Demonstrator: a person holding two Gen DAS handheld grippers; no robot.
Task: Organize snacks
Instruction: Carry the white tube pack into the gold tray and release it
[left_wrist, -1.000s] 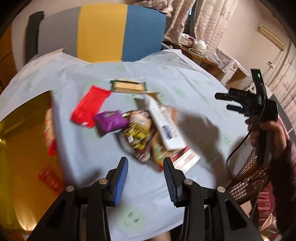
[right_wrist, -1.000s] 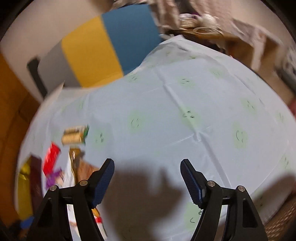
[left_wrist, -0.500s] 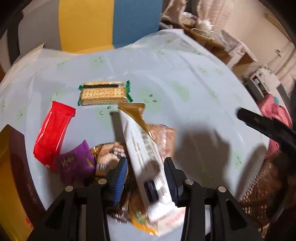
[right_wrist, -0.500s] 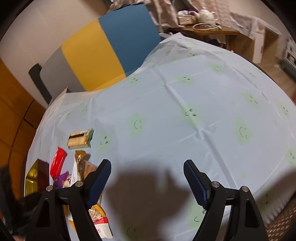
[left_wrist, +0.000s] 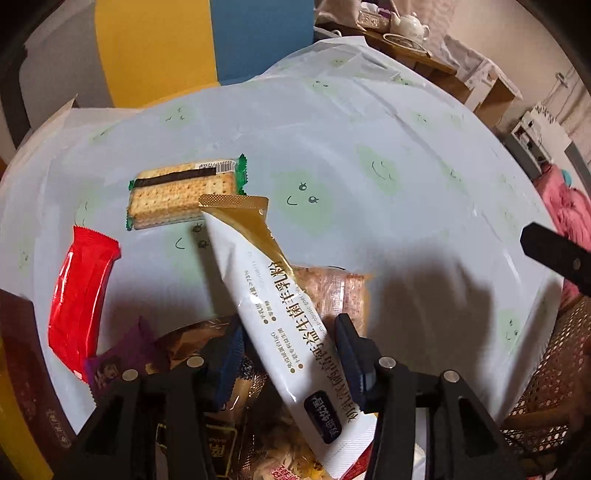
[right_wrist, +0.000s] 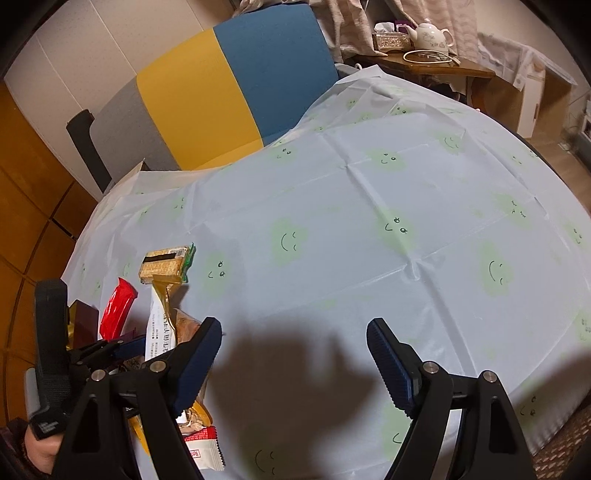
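- Straddling a long white and gold sachet (left_wrist: 275, 321), the left claw (left_wrist: 286, 356) has its blue pads on either side of the packet; its jaws have just been opening, and the pads show a gap to the sachet's edges, so nothing is gripped.
- The sachet lies slanted on top of a heap of snacks (left_wrist: 207, 369) at the near edge of the worktop (left_wrist: 388, 206), its gold crimped end pointing away and just overlapping a cracker pack.
- Under it lies a clear pack with a pinkish-brown filling (left_wrist: 340, 295), and a purple wrapper (left_wrist: 122, 358) sits at the heap's left.
- A red wrapper (left_wrist: 81, 295) lies flat just left of the heap.
- Farther off, the cracker pack (left_wrist: 184, 194) with green ends lies flat.
- A dark brown box with a gold inside (left_wrist: 22, 387) stands at the left edge; its contents cannot be told.
- The right claw (right_wrist: 293, 363) hangs wide and empty over bare cloth, right of the heap.
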